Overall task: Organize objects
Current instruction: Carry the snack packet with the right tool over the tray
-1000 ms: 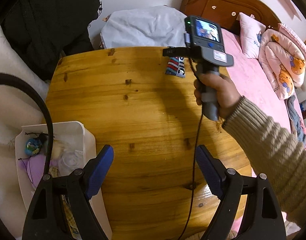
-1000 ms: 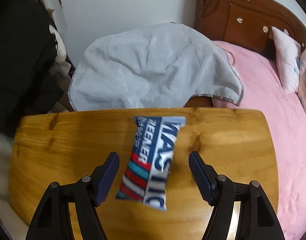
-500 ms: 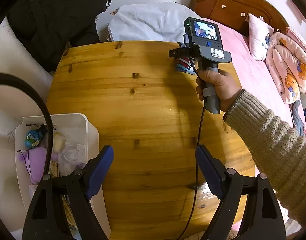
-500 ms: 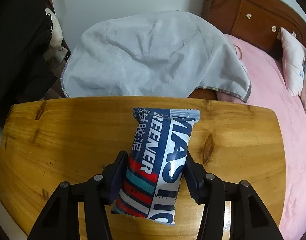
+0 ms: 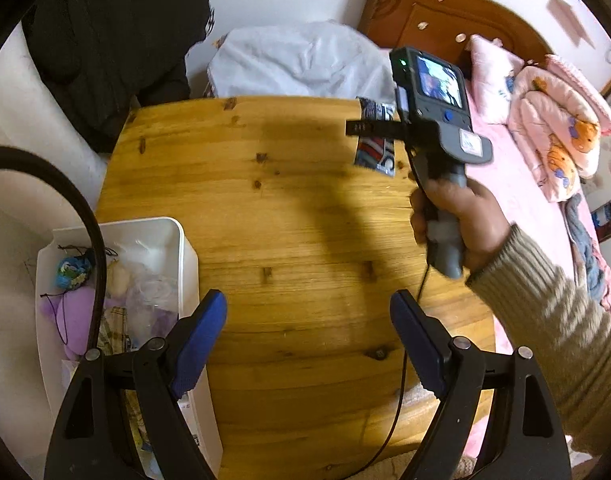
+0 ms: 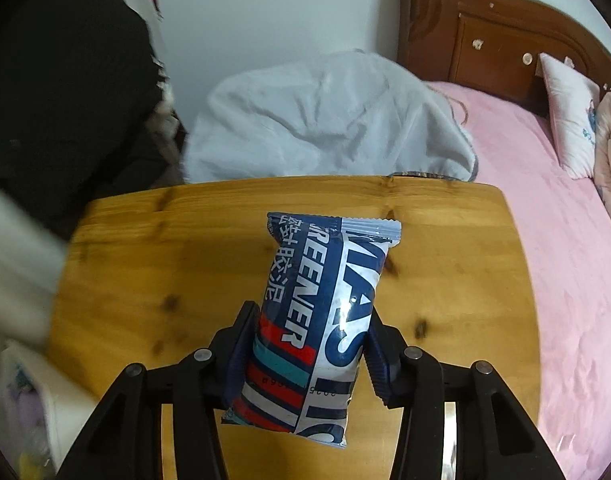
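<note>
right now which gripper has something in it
The right gripper: it is shut on the blue and white packet. The left gripper is open over bare wooden table.

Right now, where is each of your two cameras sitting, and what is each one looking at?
Left wrist view: rides the open left gripper, looking across the wooden table at the white bin; the person's right hand and sleeve show.
Right wrist view: rides the right gripper, shut on the packet, facing the bed.
Both share table and packet.
</note>
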Tool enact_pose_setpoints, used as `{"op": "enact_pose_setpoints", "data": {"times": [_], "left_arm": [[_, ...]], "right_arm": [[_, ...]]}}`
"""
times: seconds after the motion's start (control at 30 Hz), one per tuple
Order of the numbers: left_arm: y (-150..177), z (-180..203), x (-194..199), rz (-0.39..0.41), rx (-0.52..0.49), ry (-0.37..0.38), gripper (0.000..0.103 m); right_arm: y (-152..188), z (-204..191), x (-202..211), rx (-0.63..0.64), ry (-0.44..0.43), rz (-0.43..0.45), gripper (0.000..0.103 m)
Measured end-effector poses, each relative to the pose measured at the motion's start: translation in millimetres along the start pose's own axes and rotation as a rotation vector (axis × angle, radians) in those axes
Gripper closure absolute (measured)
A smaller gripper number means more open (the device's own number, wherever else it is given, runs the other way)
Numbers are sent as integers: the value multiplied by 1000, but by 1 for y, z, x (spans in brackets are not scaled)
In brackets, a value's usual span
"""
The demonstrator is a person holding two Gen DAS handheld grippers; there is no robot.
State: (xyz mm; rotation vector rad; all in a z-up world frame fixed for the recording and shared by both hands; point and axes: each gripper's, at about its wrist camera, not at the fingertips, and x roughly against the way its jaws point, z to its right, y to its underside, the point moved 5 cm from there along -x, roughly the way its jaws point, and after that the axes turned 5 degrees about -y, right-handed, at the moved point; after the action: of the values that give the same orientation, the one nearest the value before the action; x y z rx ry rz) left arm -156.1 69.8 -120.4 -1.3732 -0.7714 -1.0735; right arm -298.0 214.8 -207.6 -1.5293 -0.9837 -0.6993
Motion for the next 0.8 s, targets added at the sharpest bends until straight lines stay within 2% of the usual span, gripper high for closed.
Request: {"op": "enact_pose_setpoints", "data": {"times": [0.23,0.4,0.6,0.8], "left_arm": [[26,-9,48,123,-81,2,17],[49,-28,78,185,-117,-17,17],[77,-64,100,208,-103,-39,17],[94,-108,111,220,-37,-90,17]], "right_arm": [[39,-44,102,10,-59,75,53],[63,-93,162,31,-110,134,53],[94,-157,210,86,-170,177,53],[127,-217,233,186,-210,173,53]]}}
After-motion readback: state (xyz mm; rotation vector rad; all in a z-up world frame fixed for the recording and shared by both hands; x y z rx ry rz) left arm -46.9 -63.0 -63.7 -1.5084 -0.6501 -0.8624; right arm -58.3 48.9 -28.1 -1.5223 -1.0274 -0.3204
